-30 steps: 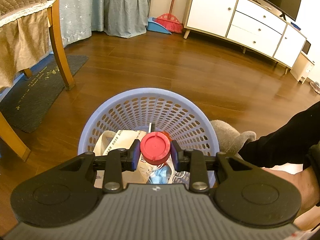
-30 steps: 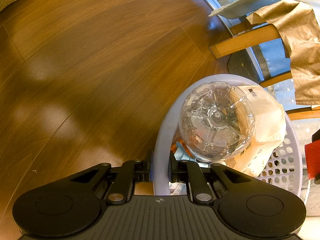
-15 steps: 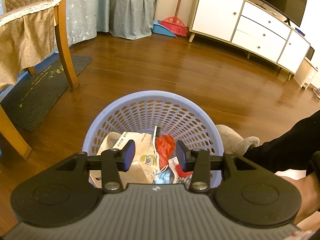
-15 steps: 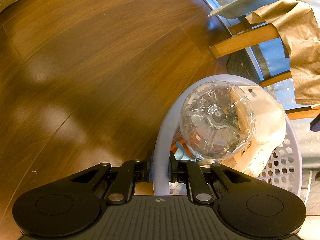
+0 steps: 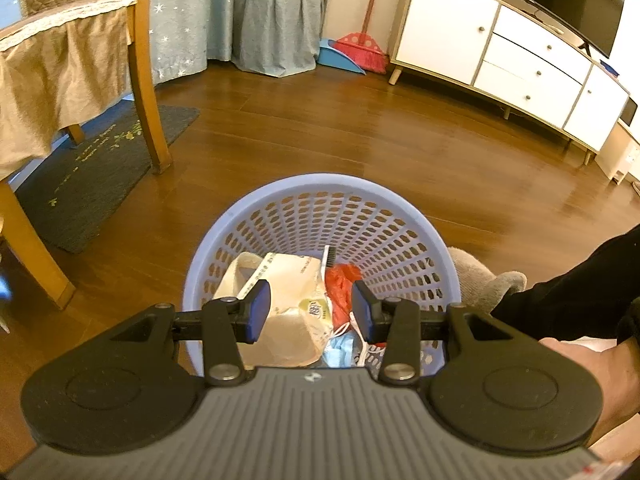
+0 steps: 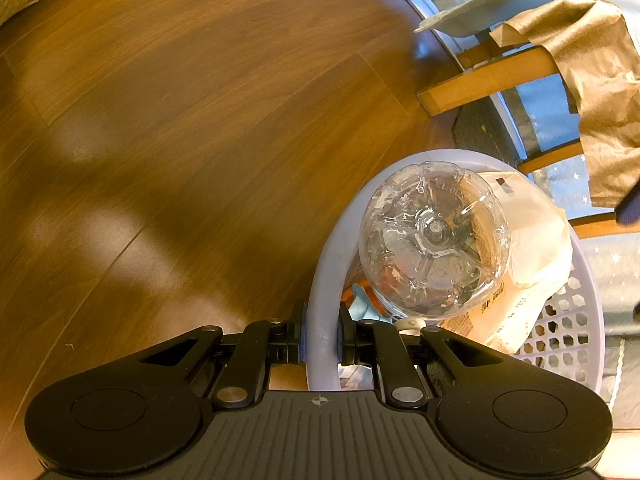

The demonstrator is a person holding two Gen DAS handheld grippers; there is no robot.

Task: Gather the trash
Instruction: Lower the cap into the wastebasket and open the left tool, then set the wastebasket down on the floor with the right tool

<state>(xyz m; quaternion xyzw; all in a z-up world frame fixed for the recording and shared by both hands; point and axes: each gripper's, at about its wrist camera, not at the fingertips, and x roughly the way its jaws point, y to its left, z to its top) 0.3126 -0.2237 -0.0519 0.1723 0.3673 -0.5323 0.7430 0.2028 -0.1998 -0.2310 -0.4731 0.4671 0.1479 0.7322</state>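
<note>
- Gone from between the left gripper (image 5: 307, 312) jaws since 1 second ago: the red-capped bottle (image 6: 434, 240), now dropped into the lilac basket (image 5: 320, 188).
- Left jaws apart, empty, hovering above the trash in the basket.
- Right gripper (image 6: 322, 340) jaws clamped on the basket rim, probably to steady the basket for the drop.
- Visible in the left view only: a beige paper bag (image 5: 280, 312), red wrapper (image 5: 340, 284) and blue mask (image 5: 340, 350) inside, plus a broom (image 5: 362, 46) by the far wall.
- Visible in the right view only: the clear bottle base up, leaning on the bag, cap end buried.
- Bare wooden floor (image 6: 180, 120) beside the basket; no further trash in sight.
</note>
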